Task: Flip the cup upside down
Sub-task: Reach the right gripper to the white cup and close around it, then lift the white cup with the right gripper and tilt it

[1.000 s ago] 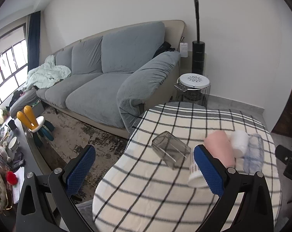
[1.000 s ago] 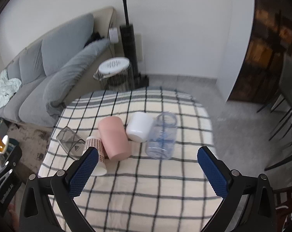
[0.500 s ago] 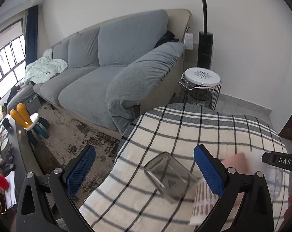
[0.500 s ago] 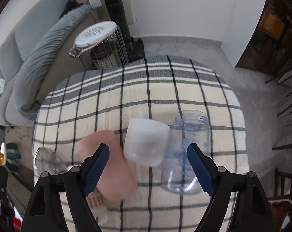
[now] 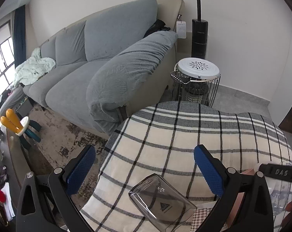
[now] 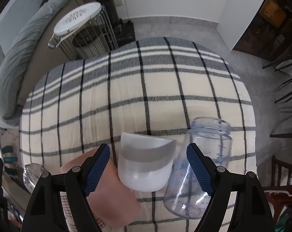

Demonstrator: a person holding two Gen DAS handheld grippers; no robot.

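Right gripper (image 6: 148, 169) spread wide around the white cup (image 6: 145, 162) — pads either side, not touching — cup lying on the checked cloth (image 6: 126, 96), clear bottle (image 6: 200, 170) beside it; left gripper (image 5: 144, 172) wide too.

plaid-blanketed table (image 6: 146, 89), white cup (image 6: 144, 166), pink cup (image 6: 115, 199), clear bottle (image 6: 202, 166), smoky square glass (image 5: 161, 199) all lying on their sides
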